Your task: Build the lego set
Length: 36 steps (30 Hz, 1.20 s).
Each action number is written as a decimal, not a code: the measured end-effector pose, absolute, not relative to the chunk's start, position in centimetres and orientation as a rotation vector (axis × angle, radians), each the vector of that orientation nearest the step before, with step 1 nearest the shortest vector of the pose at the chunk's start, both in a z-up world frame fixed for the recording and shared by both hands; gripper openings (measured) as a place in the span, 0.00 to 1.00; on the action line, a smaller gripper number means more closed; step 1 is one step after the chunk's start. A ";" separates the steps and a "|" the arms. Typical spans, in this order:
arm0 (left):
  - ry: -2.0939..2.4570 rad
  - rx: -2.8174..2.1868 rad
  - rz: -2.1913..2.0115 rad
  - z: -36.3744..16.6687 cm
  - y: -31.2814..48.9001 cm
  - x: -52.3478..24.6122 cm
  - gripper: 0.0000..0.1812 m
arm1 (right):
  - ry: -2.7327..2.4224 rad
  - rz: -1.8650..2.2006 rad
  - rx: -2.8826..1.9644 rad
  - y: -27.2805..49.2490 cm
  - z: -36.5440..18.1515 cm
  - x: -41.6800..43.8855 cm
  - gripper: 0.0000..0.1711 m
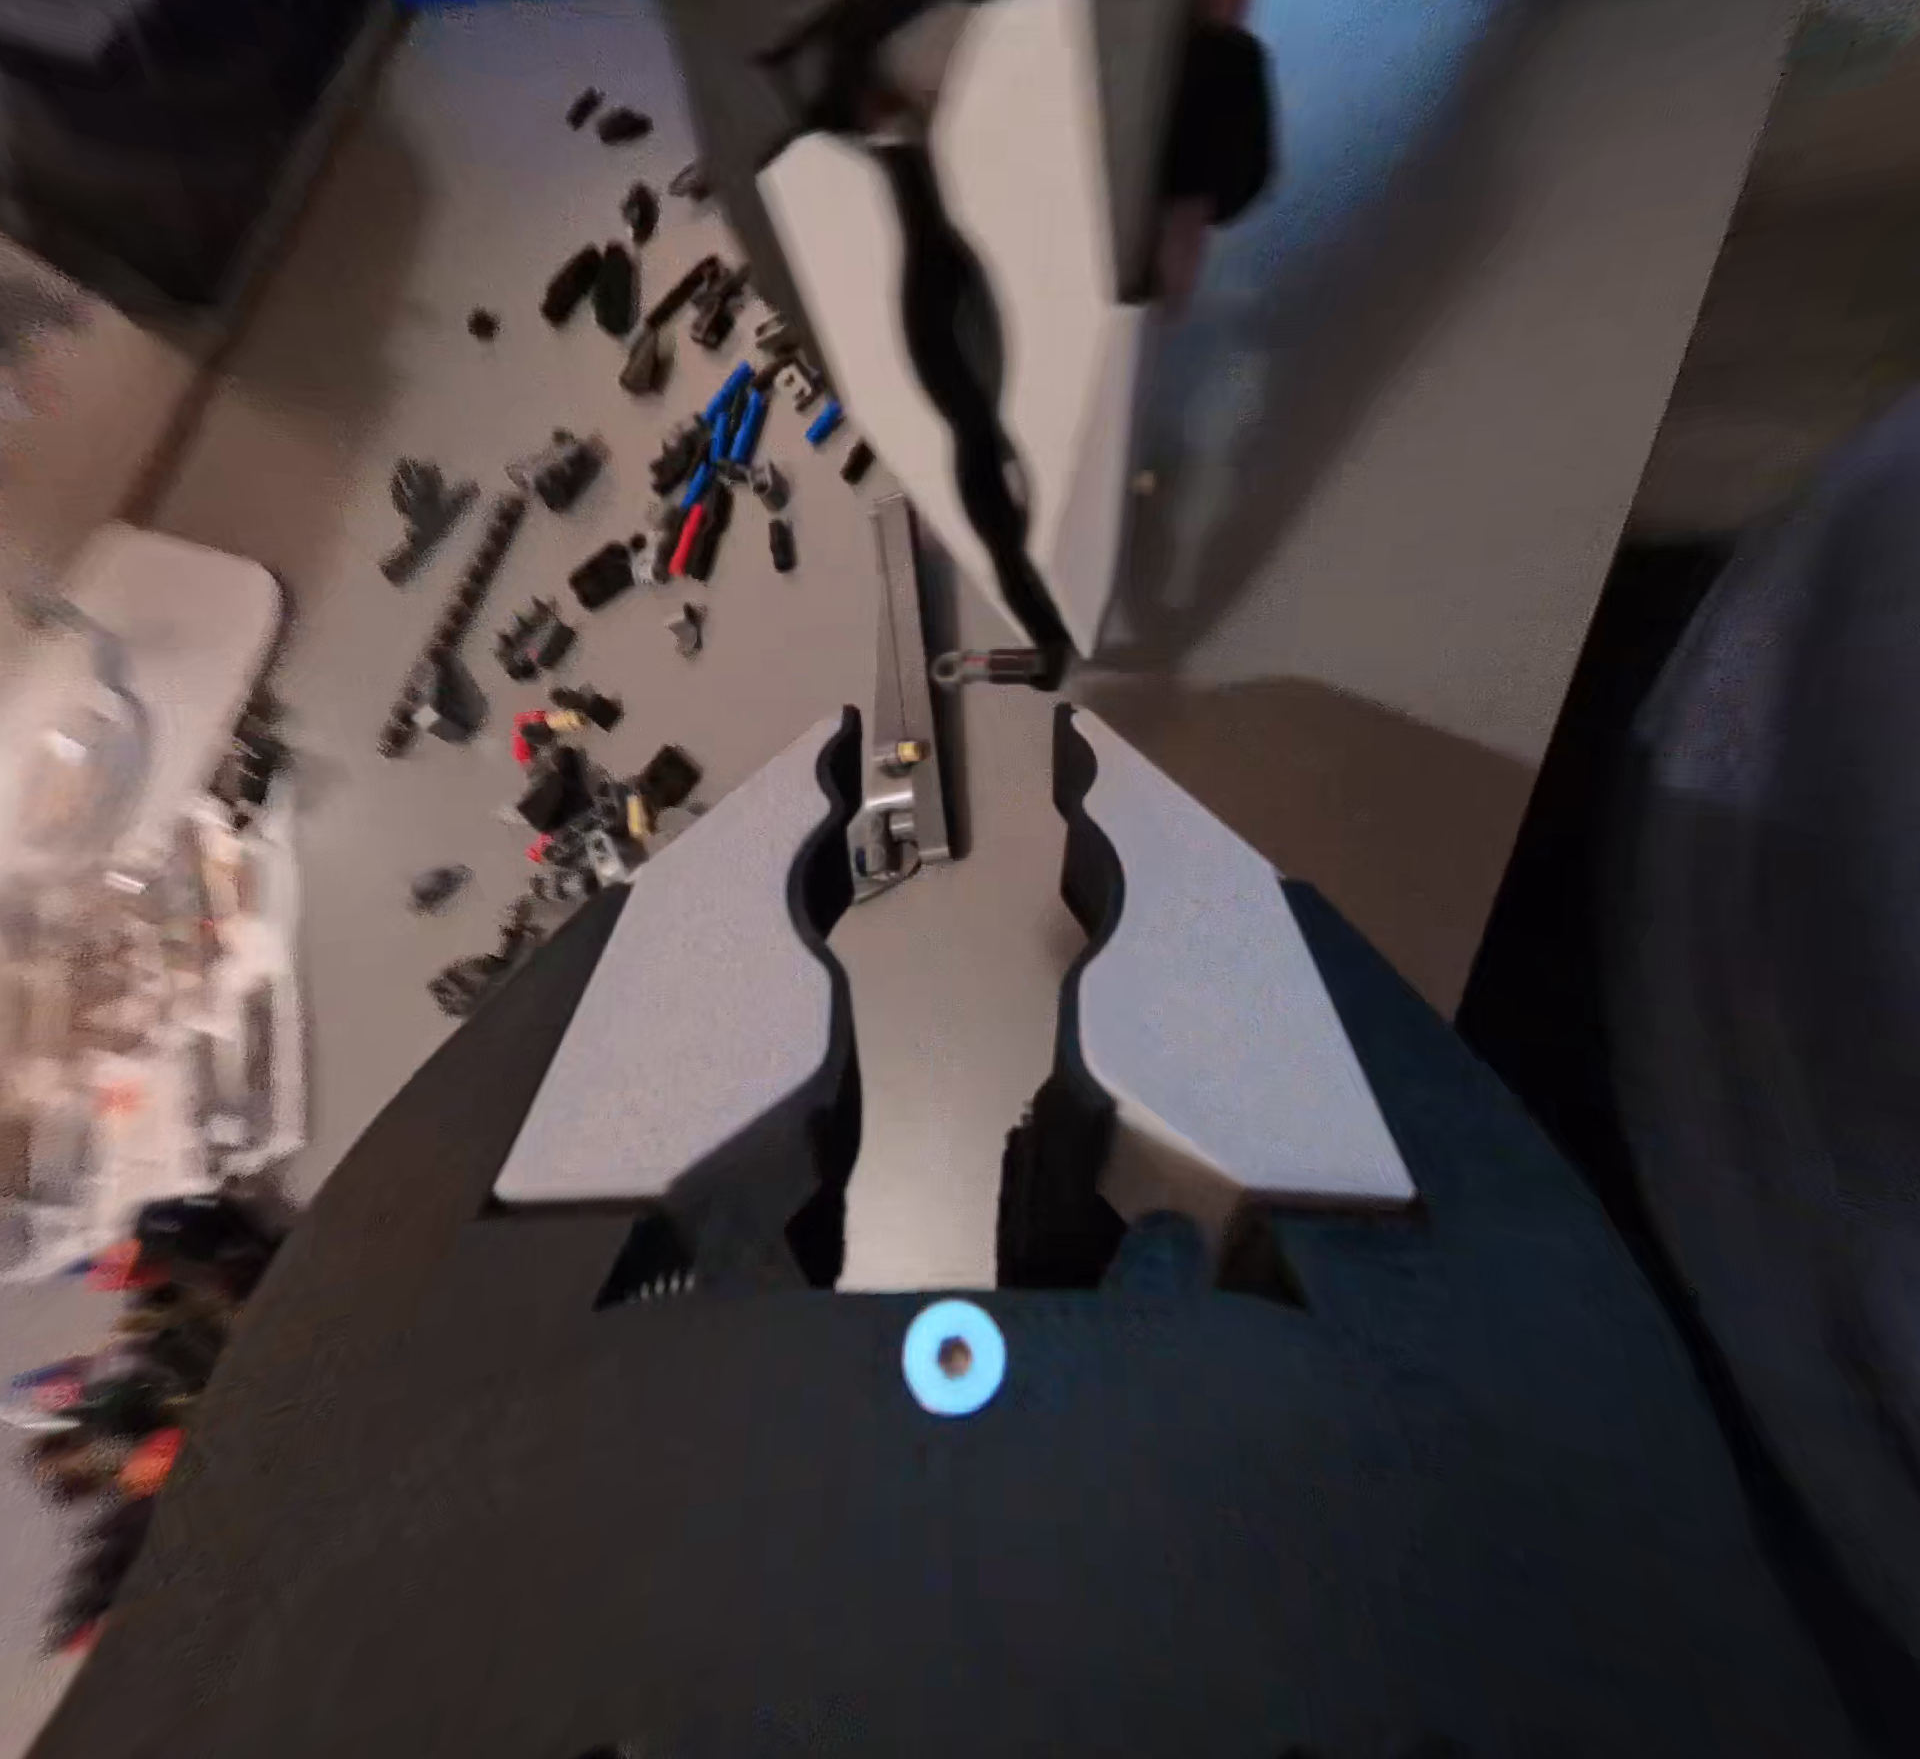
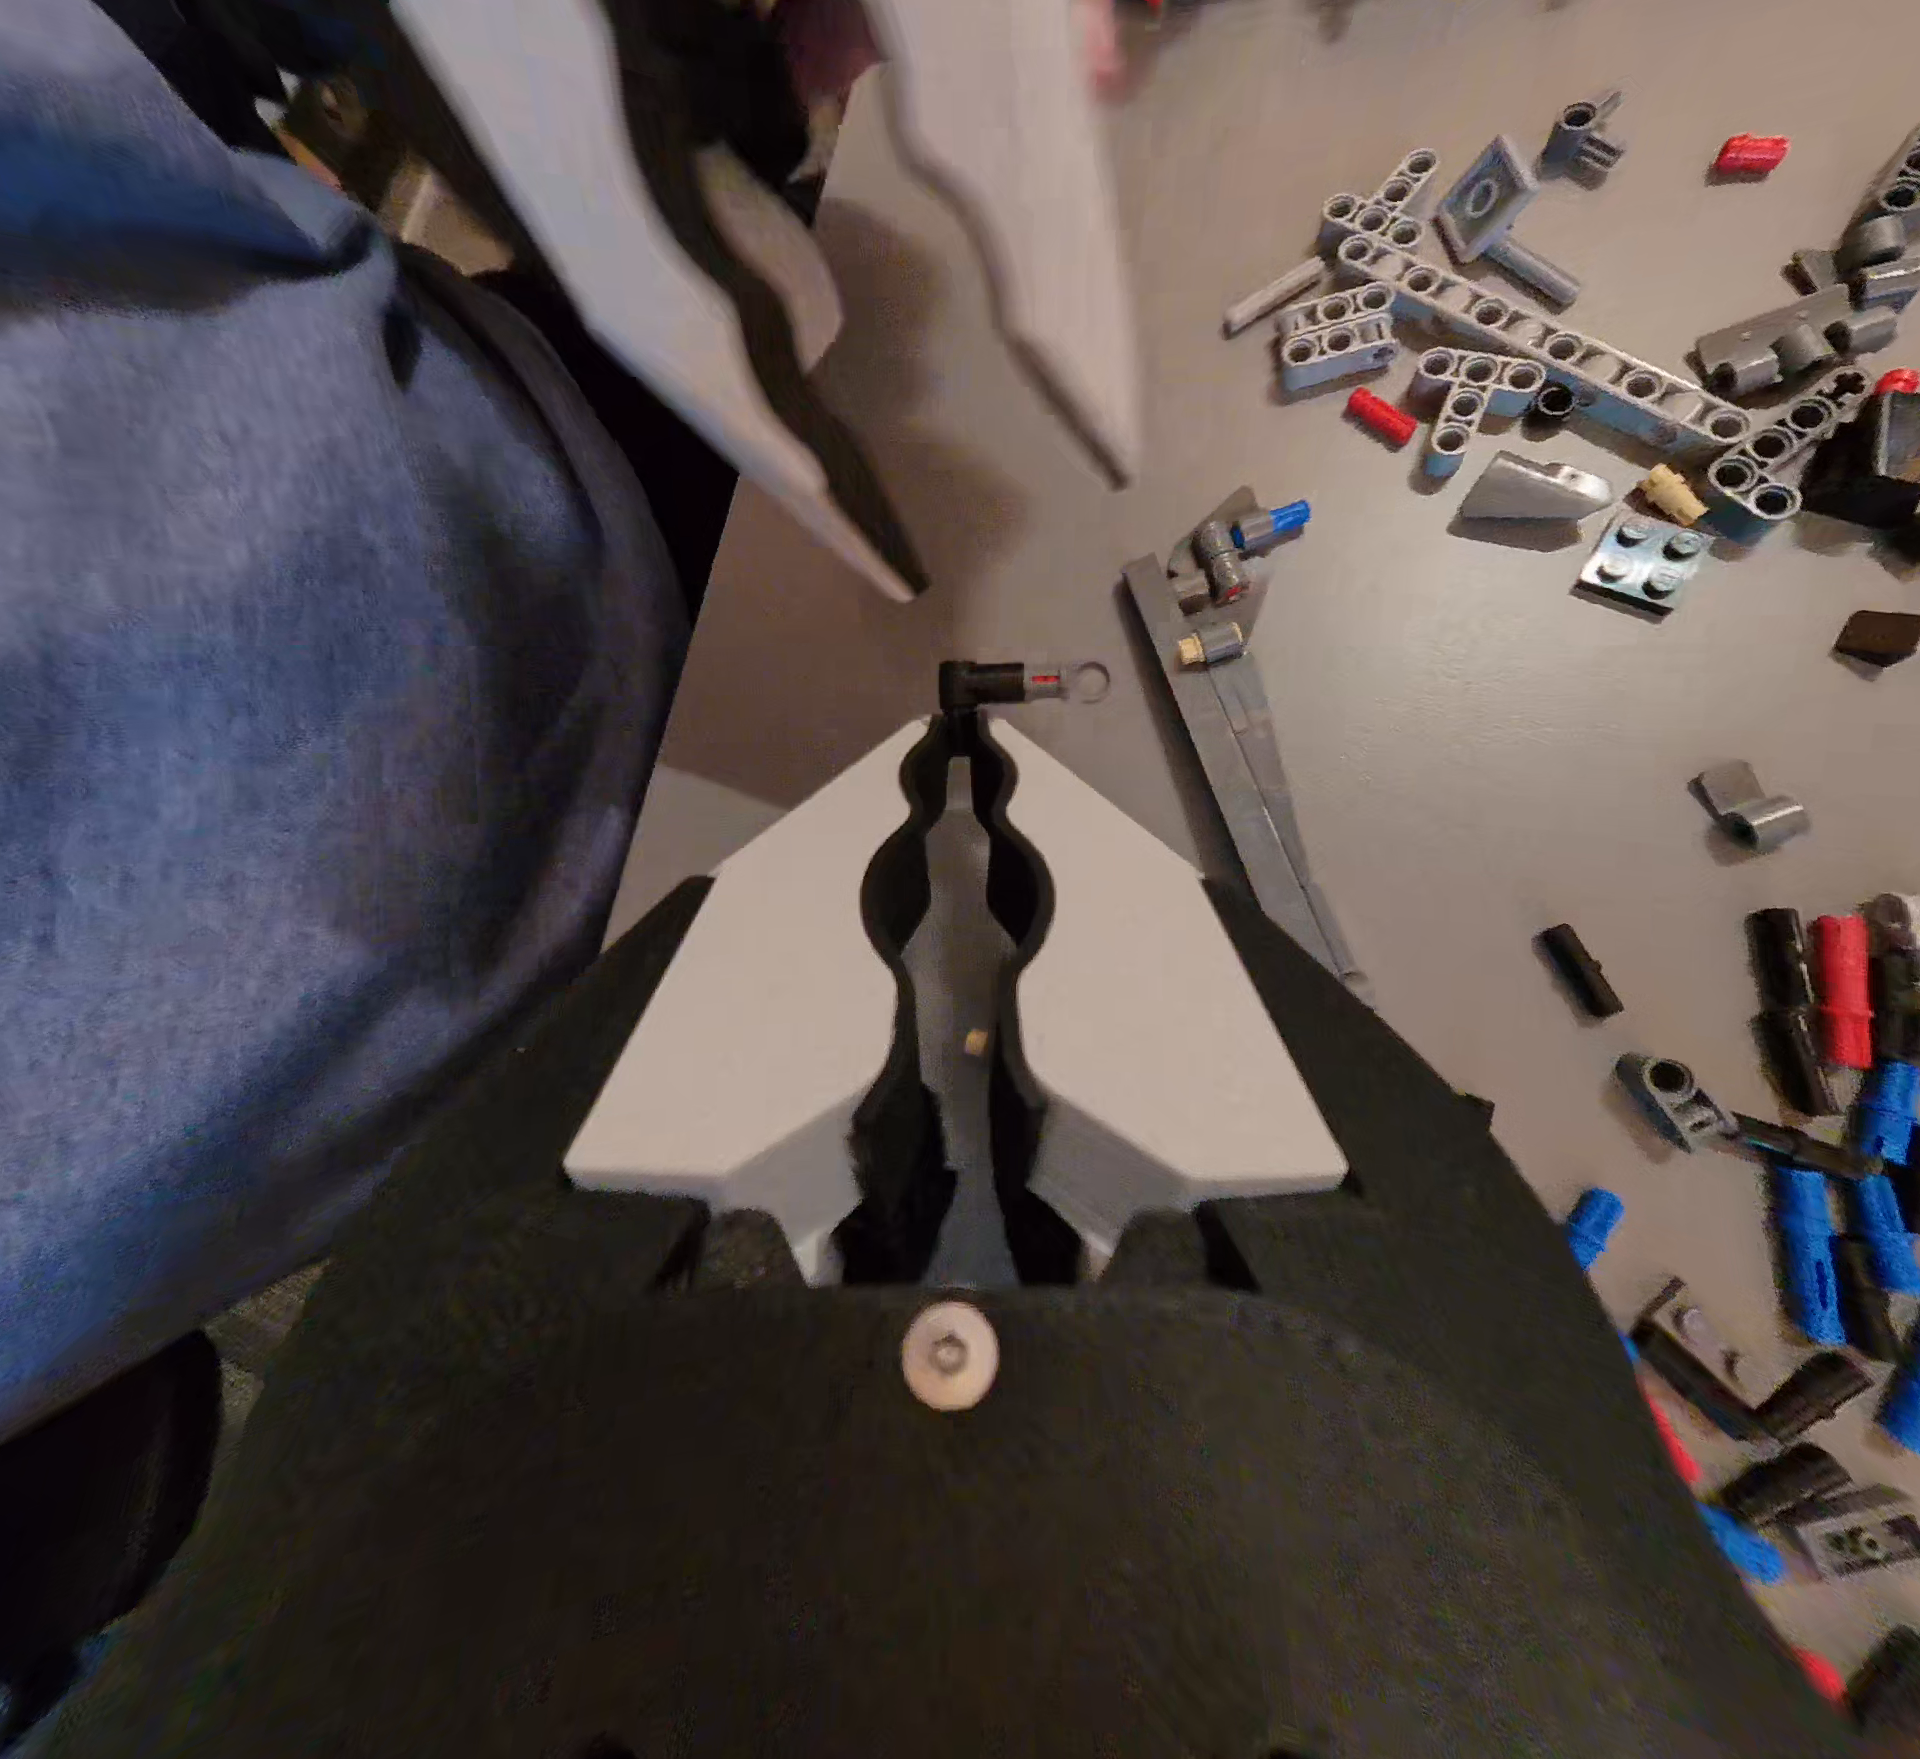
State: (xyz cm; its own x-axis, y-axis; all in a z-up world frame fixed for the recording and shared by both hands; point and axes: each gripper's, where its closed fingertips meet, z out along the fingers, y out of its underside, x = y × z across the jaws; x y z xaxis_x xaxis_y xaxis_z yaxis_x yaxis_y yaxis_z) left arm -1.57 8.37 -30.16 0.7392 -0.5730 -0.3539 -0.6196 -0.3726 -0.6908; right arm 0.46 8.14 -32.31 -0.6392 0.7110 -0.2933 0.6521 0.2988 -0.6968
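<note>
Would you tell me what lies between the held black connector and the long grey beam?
Only bare table, seen in the right wrist view, separates the connector from the beam.

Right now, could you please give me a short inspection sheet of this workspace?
Surface: grey table, bare near its edge.
Job's things: small black connector assembly at the right gripper's tips; long grey piece lying beside it.
Clutter: loose grey beams, blue pins and black parts scattered.
Grippers: right gripper shut on the connector; left gripper open, empty.
Cables: nothing seen.
Surroundings: person's blue sleeve; clear bags at the table's side, blurred.
</note>
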 end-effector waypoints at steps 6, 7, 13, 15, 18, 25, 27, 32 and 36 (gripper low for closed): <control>1.086 -1.907 0.499 -30.9 8.8 -0.7 0.14 | -2.442 1.412 -1.411 8.0 -31.7 0.3 0.01; 1.092 -1.901 0.542 -31.1 9.0 -0.8 0.13 | -2.445 1.417 -1.425 7.9 -31.8 0.3 0.01; 1.188 -1.824 0.666 -31.6 9.2 -0.4 0.04 | -2.447 1.445 -1.486 7.9 -31.9 0.2 0.01; 1.188 -1.832 0.664 -31.8 9.2 -0.4 0.04 | -2.451 1.448 -1.500 7.9 -32.0 0.2 0.01; 1.160 -1.835 0.665 -31.7 9.2 -0.6 0.03 | -2.429 1.466 -1.498 7.9 -31.8 0.0 0.01; 0.793 -1.920 0.233 -29.6 9.0 -1.4 0.03 | -2.304 1.550 -1.353 9.2 -28.7 -0.9 0.10; 0.657 -1.934 0.014 -29.1 9.0 -1.6 0.03 | -2.303 1.542 -1.298 9.5 -28.3 -1.1 0.09; 0.384 -1.912 -0.429 -28.3 9.2 -2.2 0.03 | -2.391 1.342 -1.064 9.7 -28.9 -1.9 0.07; 0.315 -1.865 -0.556 -27.8 9.4 -2.3 0.03 | -2.434 1.266 -0.996 9.1 -29.3 -2.6 0.05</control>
